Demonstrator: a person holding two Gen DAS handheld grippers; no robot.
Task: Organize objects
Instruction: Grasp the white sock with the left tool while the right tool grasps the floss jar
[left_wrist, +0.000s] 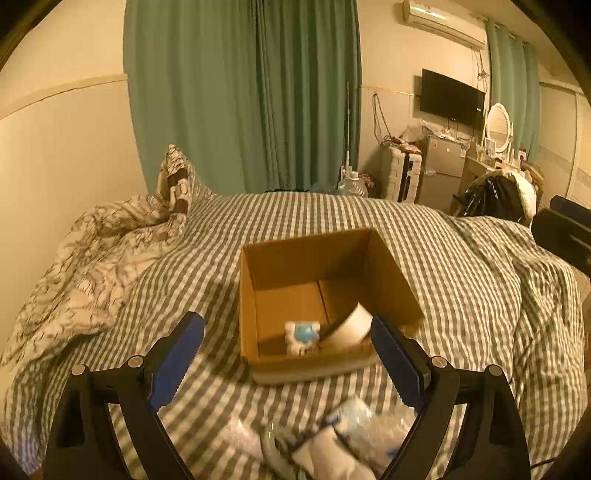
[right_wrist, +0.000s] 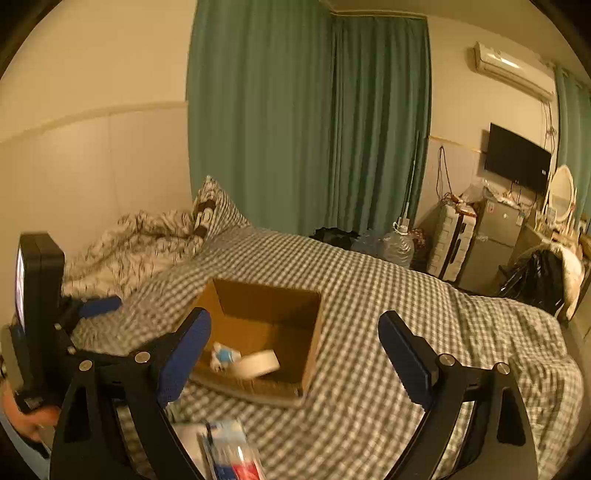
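A cardboard box sits on a checked bed, both hand-held grippers hovering wide open and empty near loose packets.

The bed (left_wrist: 461, 280) is covered in a soft grey-and-white checked sheet. The open cardboard box (left_wrist: 314, 258) rests near its middle; it looks light and stiff, likely to slide if nudged. Inside lie a roll of tape (left_wrist: 352, 326), rigid and easily pinched across its rim, and a small white-and-blue toy (left_wrist: 301, 336). In front of the box, blurred plastic packets (left_wrist: 354, 435) look light, crinkly and slippery; grip them across a narrow edge. The left gripper (left_wrist: 288, 354) and right gripper (right_wrist: 295, 354) hold nothing.
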